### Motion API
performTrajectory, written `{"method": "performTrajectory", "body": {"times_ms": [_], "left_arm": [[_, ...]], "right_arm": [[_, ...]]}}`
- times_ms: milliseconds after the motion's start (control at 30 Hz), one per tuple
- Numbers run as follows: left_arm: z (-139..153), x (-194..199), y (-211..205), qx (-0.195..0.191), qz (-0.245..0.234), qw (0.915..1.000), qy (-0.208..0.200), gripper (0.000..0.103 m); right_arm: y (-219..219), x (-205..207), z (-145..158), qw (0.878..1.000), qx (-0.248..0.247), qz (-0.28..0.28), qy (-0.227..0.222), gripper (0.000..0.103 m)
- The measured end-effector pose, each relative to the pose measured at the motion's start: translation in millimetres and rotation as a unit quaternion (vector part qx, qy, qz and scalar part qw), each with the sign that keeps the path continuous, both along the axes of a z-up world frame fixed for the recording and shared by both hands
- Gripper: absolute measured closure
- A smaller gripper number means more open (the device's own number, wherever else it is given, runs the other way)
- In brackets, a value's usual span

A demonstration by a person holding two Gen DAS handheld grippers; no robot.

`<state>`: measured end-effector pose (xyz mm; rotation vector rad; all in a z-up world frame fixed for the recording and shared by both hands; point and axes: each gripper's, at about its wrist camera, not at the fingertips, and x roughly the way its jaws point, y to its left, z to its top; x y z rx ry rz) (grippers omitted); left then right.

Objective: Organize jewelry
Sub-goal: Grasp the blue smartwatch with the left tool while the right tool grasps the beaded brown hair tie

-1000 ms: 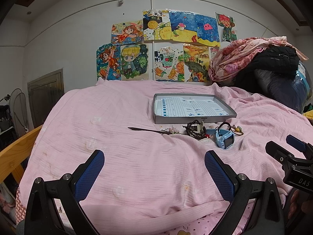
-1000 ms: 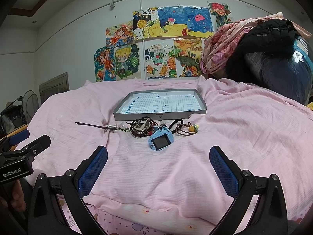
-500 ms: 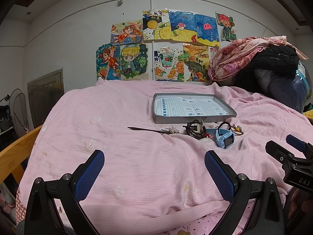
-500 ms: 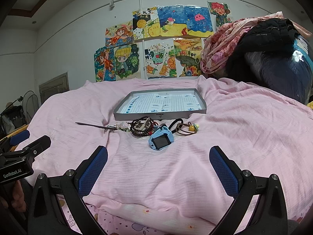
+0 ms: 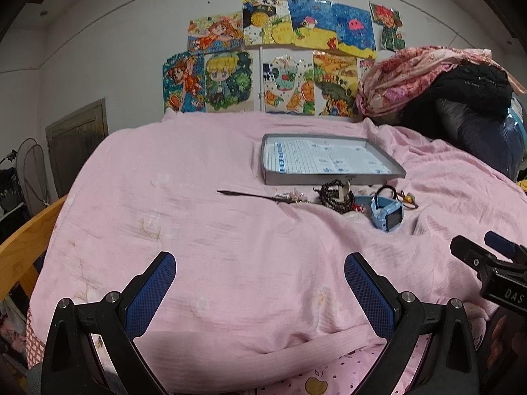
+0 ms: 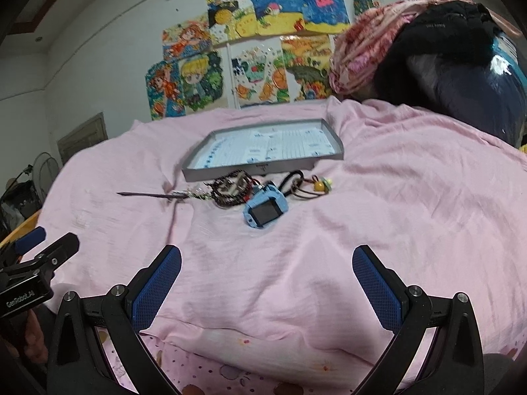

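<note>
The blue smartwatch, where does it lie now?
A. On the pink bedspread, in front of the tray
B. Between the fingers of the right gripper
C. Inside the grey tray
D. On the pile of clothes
A: the blue smartwatch lies on the pink bedspread nearer the camera than the grey tray, which holds only a printed sheet; the right gripper is open and holds nothing.

The beaded bracelet (image 6: 230,191) and hairpin (image 6: 154,195) ornament tangle too small to separate at mid-frame, and the right view is motion-blurred throughout.
</note>
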<state>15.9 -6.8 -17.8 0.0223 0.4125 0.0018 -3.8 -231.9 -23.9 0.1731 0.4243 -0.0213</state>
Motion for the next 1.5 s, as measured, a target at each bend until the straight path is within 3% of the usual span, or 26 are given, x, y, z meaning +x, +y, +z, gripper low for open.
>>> {"method": "performTrajectory", "body": {"times_ms": [400, 800, 1233, 1400, 1500], "left_arm": [[5.2, 26.2, -2.9, -0.013, -0.034, 0.9982, 0.048, 0.000], [4.6, 62.2, -13.7, -0.006, -0.051, 0.9942, 0.094, 0.000], [6.2, 104.7, -35.7, 0.008, -0.080, 0.9907, 0.110, 0.000], [2.6, 121.4, -47.5, -0.001, -0.118, 0.9870, 0.109, 0.000], [-1.2, 129.9, -56.3, -0.016, -0.158, 0.9804, 0.116, 0.000]], "right_arm": [[-21.2, 19.6, 5.3, 0.996, -0.026, -0.063, 0.063, 0.001], [-32.0, 40.4, 11.5, 0.994, -0.051, -0.067, 0.075, 0.001], [-48.8, 68.6, 17.3, 0.990, -0.070, -0.090, 0.087, 0.001], [-77.7, 98.3, 26.0, 0.995, -0.015, -0.041, 0.088, 0.001], [-96.2, 122.7, 26.8, 0.995, -0.004, -0.026, 0.096, 0.001]]}}
